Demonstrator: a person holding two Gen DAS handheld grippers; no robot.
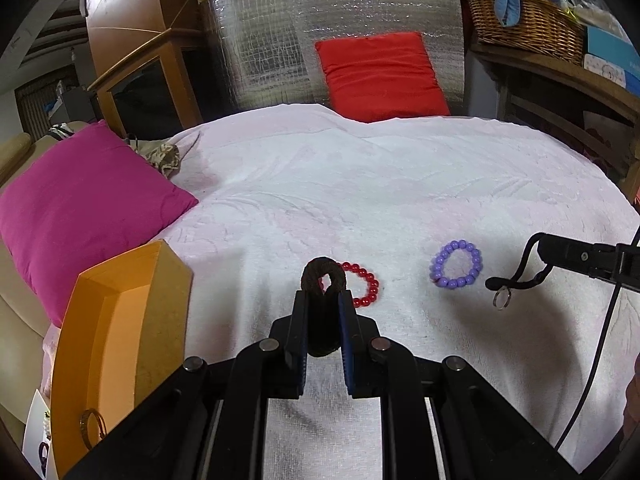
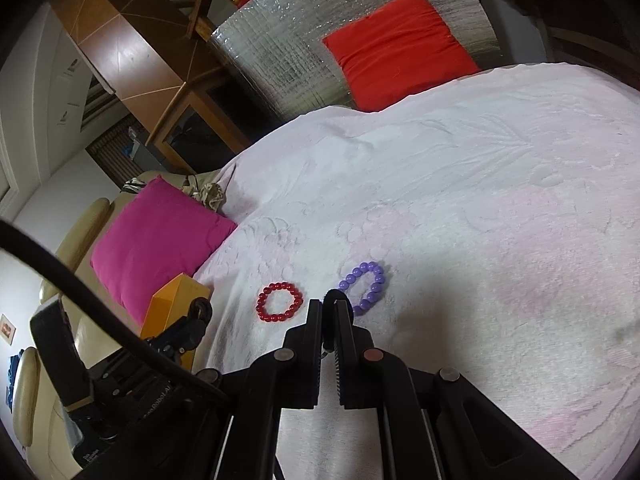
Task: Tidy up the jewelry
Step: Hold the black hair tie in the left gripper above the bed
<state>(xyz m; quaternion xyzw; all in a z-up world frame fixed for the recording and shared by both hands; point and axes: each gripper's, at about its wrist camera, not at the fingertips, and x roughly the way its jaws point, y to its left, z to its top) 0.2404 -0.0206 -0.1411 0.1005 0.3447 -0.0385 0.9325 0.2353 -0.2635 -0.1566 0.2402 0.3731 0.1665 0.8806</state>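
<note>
My left gripper (image 1: 323, 296) is shut on a dark brown woven bracelet (image 1: 324, 276), held above the white bedspread. A red bead bracelet (image 1: 366, 285) lies just behind it and also shows in the right wrist view (image 2: 279, 302). A purple bead bracelet (image 1: 456, 265) lies to its right on the bedspread and shows in the right wrist view (image 2: 365, 287). My right gripper (image 2: 329, 305) is shut on a black cord (image 2: 329, 320); in the left wrist view the cord (image 1: 516, 280) hangs from it with a small metal ring (image 1: 502, 299). An orange box (image 1: 116, 340) stands at the left.
A magenta cushion (image 1: 84, 208) lies left of the bedspread (image 1: 360, 184), a red cushion (image 1: 380, 74) leans on a silver foil panel at the back. A wicker basket (image 1: 528, 24) sits on a shelf at the right. A bangle (image 1: 92, 428) lies in the orange box.
</note>
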